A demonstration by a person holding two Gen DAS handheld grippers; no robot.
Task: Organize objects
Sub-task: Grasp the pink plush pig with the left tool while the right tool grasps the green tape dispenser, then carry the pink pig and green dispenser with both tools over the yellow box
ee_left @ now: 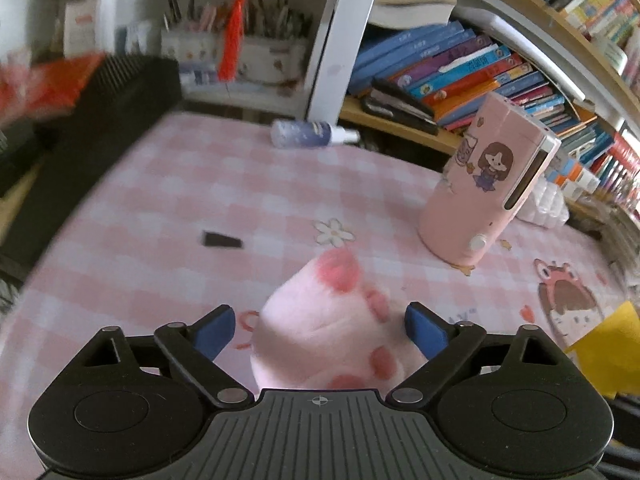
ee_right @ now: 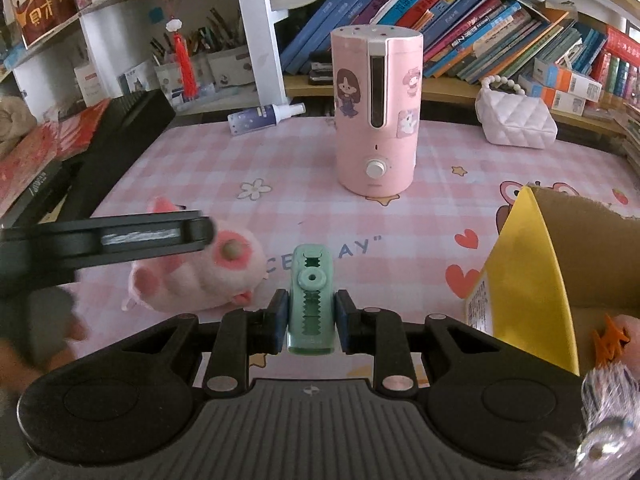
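Pink gingham cloth printed with flowers, hearts and cartoon faces covers the tabletop, and packed bookshelves run along its far edge. Near the middle of the cloth stands a pink cylindrical humidifier, upright, with cartoon stickers on its wall and a white dial low on its front. Behind it to the left, at the far edge, a small blue spray bottle lies on its side, and a white quilted purse with a bead handle sits toward the far right corner. At the right edge an open yellow cardboard box rises beside the right gripper, whose blue pads are closed against the sides of a mint-green correction tape dispenser, held lengthwise between them above the cloth. To its left, near the front edge, lies a pink plush paw with darker pink pads. The left gripper has its jaws spread wide on either side of that toy, neither pad visibly pressing it. A small dark flat piece rests on the cloth to the left of the plush.
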